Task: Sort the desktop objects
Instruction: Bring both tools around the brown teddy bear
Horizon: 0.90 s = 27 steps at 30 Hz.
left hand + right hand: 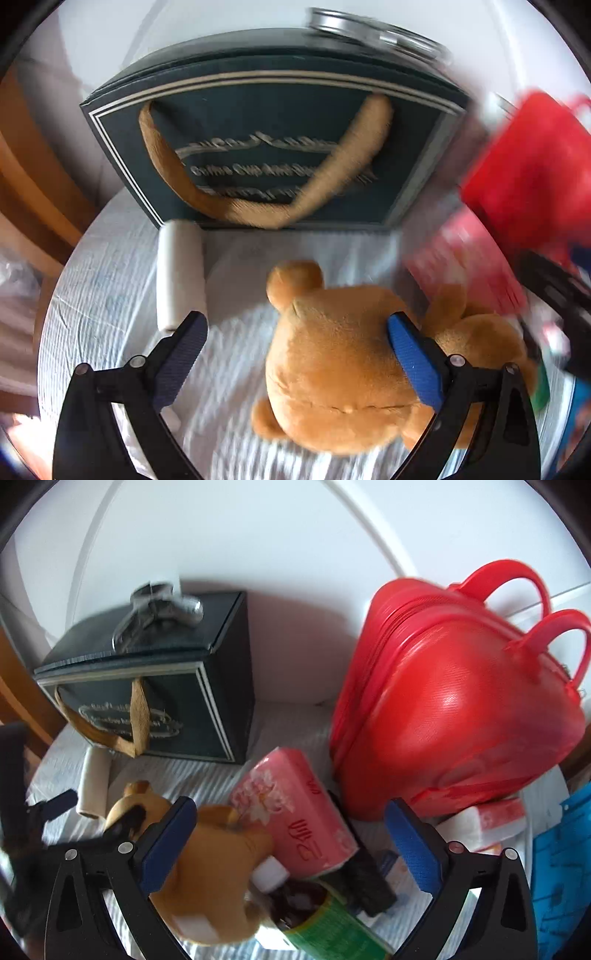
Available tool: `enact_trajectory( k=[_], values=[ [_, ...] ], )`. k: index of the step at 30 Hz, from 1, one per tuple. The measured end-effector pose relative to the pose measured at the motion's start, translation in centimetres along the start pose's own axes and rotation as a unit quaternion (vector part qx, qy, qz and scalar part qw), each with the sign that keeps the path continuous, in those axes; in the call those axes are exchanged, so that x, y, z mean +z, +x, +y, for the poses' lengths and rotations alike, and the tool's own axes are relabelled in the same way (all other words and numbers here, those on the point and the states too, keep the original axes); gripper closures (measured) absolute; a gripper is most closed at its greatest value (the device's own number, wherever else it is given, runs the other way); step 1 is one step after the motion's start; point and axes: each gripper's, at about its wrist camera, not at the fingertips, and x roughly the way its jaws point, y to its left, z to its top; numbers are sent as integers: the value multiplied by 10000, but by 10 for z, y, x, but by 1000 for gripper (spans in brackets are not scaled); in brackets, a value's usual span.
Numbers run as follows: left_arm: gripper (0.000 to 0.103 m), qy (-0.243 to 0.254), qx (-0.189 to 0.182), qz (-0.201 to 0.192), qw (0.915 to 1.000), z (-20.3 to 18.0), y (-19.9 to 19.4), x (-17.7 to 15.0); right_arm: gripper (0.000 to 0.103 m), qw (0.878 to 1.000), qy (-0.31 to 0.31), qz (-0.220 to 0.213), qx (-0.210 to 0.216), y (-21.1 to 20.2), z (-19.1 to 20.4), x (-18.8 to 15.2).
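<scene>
sorting looks barely begun, judging by how much is loose on the white cloth-covered bench (110, 295). left claw (297, 345) is spread wide, hanging over the head of a tan plush bear (332, 369); its blue-padded finger lies against the bear's head and the dark one stands clear, so nothing is pinched yet. right claw (290, 843) is spread too and holds nothing; below it lies a clutter of the bear's body, a pink flowered tissue pack (295, 812), a brown bottle with a white cap and green label (314, 915) and a black oblong thing i cannot identify.

a white paper roll (181, 273) lies just beside the front of a dark green gift box with a tan ribbon handle (266, 155), which has some blurred metal item on its lid. a glossy red plastic handbag (454, 709) stands at the back right, with a second tissue pack tucked under its edge.

nothing shows a clear sorted group, so the bear, roll, packs and bottle all seem left to place; the bear looks the next pick.
</scene>
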Motion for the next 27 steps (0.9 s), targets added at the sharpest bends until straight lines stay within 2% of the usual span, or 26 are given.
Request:
enact_trajectory(
  k=[2, 4, 7, 11, 16, 18, 20, 24, 27],
  values=[
    [3, 299, -192, 9, 9994, -7, -15, -22, 0, 9991, -257, 303, -155, 15, 7, -13],
    [1, 513, -153, 63, 9985, -11, -29, -47, 0, 9965, -500, 657, -88, 22, 15, -39],
    [1, 648, -79, 77, 9978, -13, -44, -90, 0, 9974, -536, 472, 138, -2, 9, -88],
    [1, 656, 29, 473, 9967, -10, -49, -143, 0, 9964, -480, 438, 540, -33, 9, -136],
    [1, 398, 133, 339, 9985, 12, -80, -190, 0, 9914, -747, 359, 1010, -60, 29, -182],
    [2, 484, 342, 263, 9979, 21, -87, -205, 0, 9901, -967, 398, 932, -65, 39, -199],
    [1, 463, 340, 168, 9982, 29, -100, -215, 0, 9896, -1227, 508, 548, -62, 43, -218],
    [1, 245, 299, -164, 9991, 42, -123, -212, 0, 9922, -873, 745, 481, -54, 24, -239],
    [1, -39, 200, -425, 9989, 46, -129, -191, 0, 9941, -492, 671, 695, -69, 12, -241]
  ],
)
